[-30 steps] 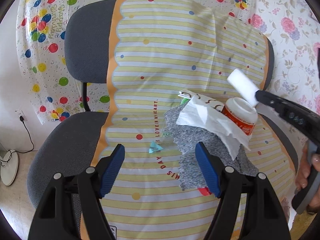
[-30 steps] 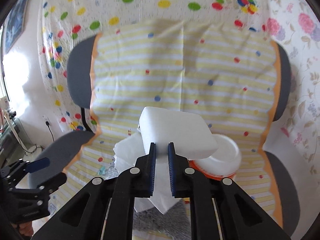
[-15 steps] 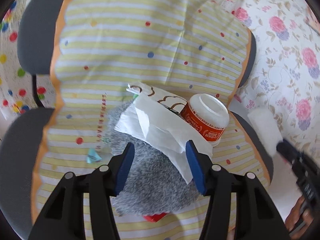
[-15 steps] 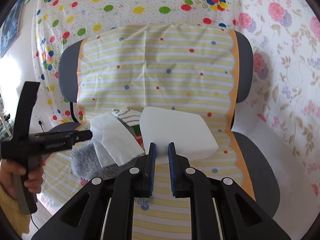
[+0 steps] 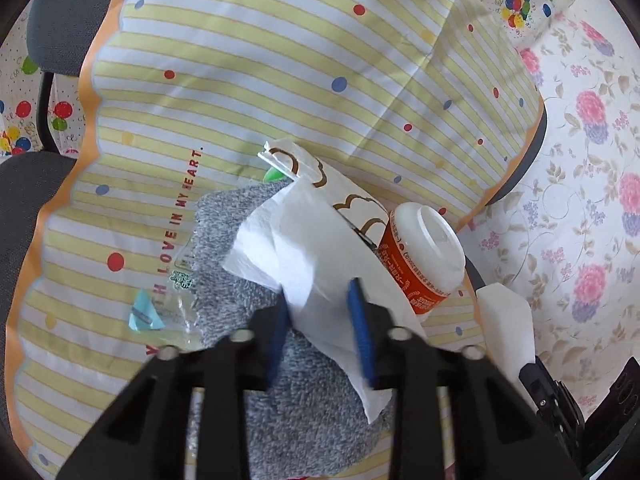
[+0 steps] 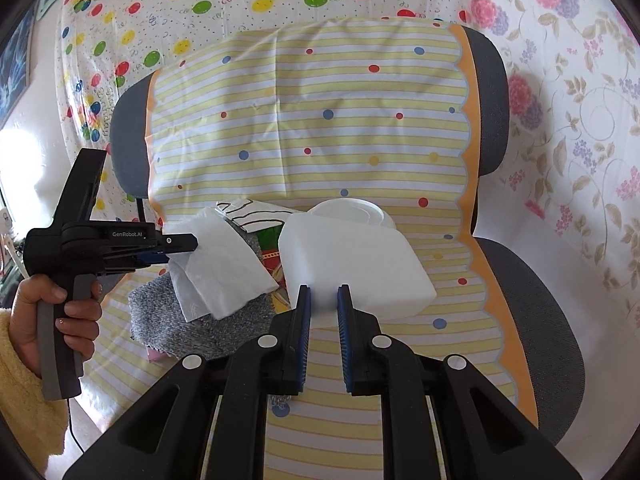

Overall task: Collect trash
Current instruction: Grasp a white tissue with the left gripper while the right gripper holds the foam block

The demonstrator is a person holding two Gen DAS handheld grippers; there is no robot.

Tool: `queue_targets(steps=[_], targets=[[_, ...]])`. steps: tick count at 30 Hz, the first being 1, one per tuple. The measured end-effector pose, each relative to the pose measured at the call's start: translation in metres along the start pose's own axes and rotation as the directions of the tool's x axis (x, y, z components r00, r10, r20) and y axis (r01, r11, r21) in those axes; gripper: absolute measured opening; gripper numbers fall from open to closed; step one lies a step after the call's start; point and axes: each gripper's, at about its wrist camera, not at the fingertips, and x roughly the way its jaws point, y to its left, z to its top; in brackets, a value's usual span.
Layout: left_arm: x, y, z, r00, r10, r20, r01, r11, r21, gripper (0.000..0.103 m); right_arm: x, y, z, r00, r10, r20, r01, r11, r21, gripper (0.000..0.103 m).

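A pile of trash lies on the striped cover point(image 5: 280, 60) of an office chair: a white paper napkin point(image 5: 316, 264), a printed paper wrapper point(image 5: 344, 196), an orange cup with a white lid point(image 5: 420, 256) and a clear plastic scrap point(image 5: 176, 304), all on or beside a grey cloth point(image 5: 316, 400). My left gripper point(image 5: 320, 316) is closing around the napkin's lower edge; it also shows in the right wrist view point(image 6: 168, 248). My right gripper point(image 6: 323, 300) is shut on a white foam block point(image 6: 352, 264), held above the seat to the right of the pile.
The chair's grey seat point(image 6: 532, 320) and backrest edges point(image 6: 492, 100) show beside the cover. Balloon-print point(image 6: 160, 20) and floral sheets point(image 6: 580, 120) hang behind. A red item point(image 6: 276, 260) lies under the pile.
My left gripper has moved in to the pile and narrowed its jaws around the napkin. My right gripper has carried the foam block away to the right of the pile.
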Motion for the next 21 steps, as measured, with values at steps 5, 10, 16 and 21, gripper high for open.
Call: queue_targets(steps=[5, 10, 16, 21], targets=[[-0.024, -0.010, 0.003, 0.994, -0.033, 0.103, 0.029, 0.998, 0.047, 0.002, -0.001, 0.000, 0.000, 1.000, -0.001, 0.000, 0.001, 1.000, -0.009, 0.015], [-0.060, -0.033, -0.004, 0.983, -0.072, 0.169, 0.049, 0.989, 0.138, 0.000, -0.009, -0.004, -0.001, 1.000, 0.015, 0.011, -0.015, 1.000, 0.021, 0.015], [-0.112, -0.084, -0.036, 0.962, -0.107, 0.252, 0.025, 0.951, 0.308, 0.000, -0.041, -0.015, 0.000, 0.998, 0.039, 0.057, -0.043, 0.997, 0.071, 0.015], [-0.137, -0.120, -0.085, 0.949, -0.136, 0.283, 0.005, 0.909, 0.418, 0.000, -0.080, -0.024, -0.012, 0.996, 0.029, 0.089, -0.037, 0.995, 0.097, 0.015]])
